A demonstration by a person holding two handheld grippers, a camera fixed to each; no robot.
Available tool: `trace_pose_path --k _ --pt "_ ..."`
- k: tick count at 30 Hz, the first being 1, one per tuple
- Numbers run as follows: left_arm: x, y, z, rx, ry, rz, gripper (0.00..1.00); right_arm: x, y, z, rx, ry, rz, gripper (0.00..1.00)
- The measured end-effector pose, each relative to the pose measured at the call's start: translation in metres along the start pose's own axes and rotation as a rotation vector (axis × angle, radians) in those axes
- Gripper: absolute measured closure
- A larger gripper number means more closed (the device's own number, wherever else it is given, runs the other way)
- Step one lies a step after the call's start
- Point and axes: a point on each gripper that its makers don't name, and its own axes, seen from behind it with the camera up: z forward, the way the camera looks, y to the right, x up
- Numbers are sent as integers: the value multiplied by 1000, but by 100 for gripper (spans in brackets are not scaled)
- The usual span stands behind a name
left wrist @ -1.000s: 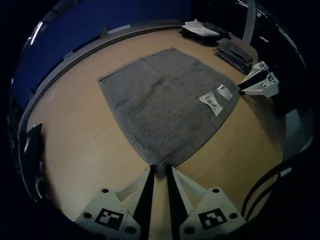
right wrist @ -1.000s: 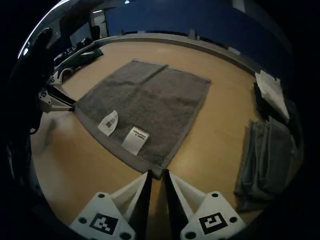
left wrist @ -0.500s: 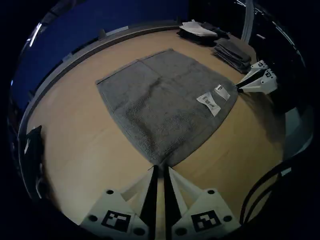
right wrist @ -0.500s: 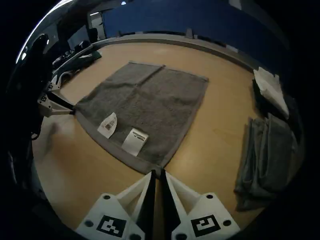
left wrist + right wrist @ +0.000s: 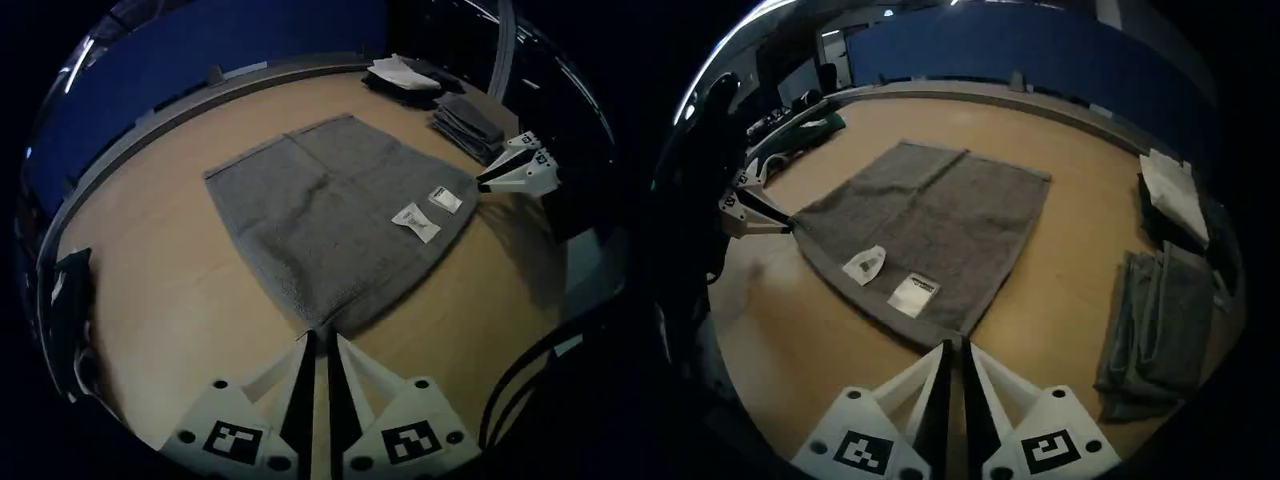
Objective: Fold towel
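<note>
A pale wooden tabletop (image 5: 160, 272) runs out to a grey raised rim (image 5: 160, 120) with a blue partition wall (image 5: 1024, 48) behind it. A grey terry towel (image 5: 336, 208) lies spread flat ahead of both pairs of fingers, with two white sewn labels (image 5: 912, 294) face up near its closest hem.

In the left gripper view the left gripper (image 5: 318, 340) holds its fingers narrow, and the towel's nearest corner is pinched between their tips. The right gripper (image 5: 480, 181) sits at the next corner, well off to their right. In the right gripper view that gripper's fingers are likewise narrow on the corner at their tips.

Beyond the towel's far edge, bare wood reaches the rim. Right of the right gripper's fingers, a stack of folded grey towels (image 5: 1160, 328) and a dark pile topped with a white cloth (image 5: 1172, 192) lie apart from the towel.
</note>
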Motion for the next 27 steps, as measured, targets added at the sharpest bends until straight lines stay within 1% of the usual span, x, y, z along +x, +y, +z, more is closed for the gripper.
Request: trace_pose_path --k 5,13,21,27 --pt "7 2 -16 8 23 -25 90 10 -3 -16 -6 29 5 91" --pt "15 5 -43 24 42 -49 90 30 -10 -48 -9 76 8 91" --pt "27 5 -73 40 79 -90 90 47 -16 -76 -15 116 1 91" --pt "35 5 -95 46 96 -112 90 56 -20 -95 -20 146 9 91"
